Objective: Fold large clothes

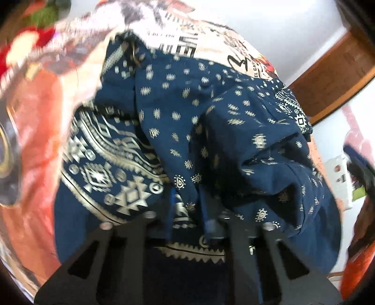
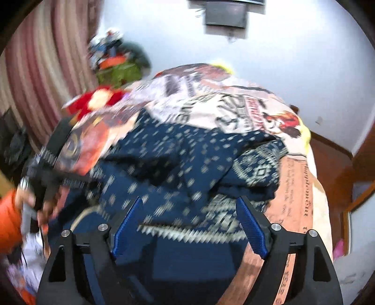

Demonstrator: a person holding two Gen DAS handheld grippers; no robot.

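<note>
A large navy garment [image 1: 211, 131] with small cream motifs and a wide geometric border lies bunched on a printed bedspread [image 1: 218, 44]. My left gripper [image 1: 187, 206] is shut on a fold of this navy garment, and cloth drapes over both fingers. In the right wrist view the same garment [image 2: 178, 164] is spread before my right gripper [image 2: 189, 206], which is open and empty just above the cloth, its blue pads [image 2: 127, 225] wide apart. The left gripper [image 2: 44, 180] and the hand holding it show at the left of that view.
The printed bedspread [image 2: 234, 110] covers the bed. Red and green clothes [image 2: 110, 77] are piled at the far side near striped curtains [image 2: 39, 61]. A brown wooden frame [image 1: 332, 77] and white walls bound the right. A dark box [image 2: 226, 15] hangs on the wall.
</note>
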